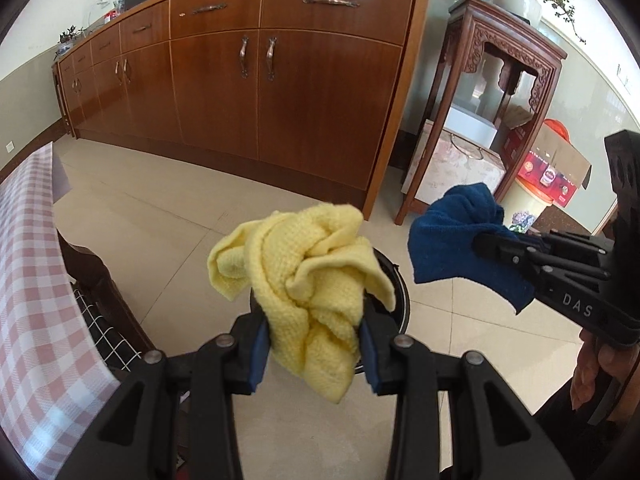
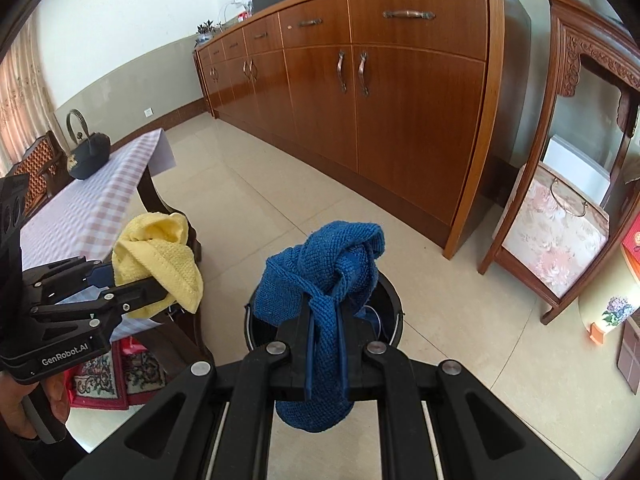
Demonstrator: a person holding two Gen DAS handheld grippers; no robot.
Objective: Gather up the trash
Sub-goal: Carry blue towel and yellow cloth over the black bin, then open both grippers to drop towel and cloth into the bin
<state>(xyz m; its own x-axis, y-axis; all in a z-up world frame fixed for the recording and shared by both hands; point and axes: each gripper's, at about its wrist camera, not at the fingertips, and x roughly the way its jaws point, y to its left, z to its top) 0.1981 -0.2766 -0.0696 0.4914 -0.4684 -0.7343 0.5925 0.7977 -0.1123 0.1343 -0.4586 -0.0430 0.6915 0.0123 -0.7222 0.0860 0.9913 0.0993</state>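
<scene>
"GenRobot.AI" on left hand-held gripper (image 2: 134, 290), "DAS" on right hand-held gripper (image 1: 490, 246)

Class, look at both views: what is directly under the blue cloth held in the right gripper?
A black bin on the floor, its open rim showing behind the blue cloth clamped in the right gripper. The cloth hides most of the inside.

Crumpled yellow waffle-weave cloth (image 1: 316, 292), bunched and drooping, pinched between the left tongs (image 1: 316, 354) at lower centre of the left wrist view, above a round black bin (image 1: 394, 280) on the floor. Dark blue knitted cloth (image 2: 324, 300), twisted into a wad, clamped in the right tongs (image 2: 326, 354) at lower centre of the right wrist view, hanging over the same bin's rim.
</scene>
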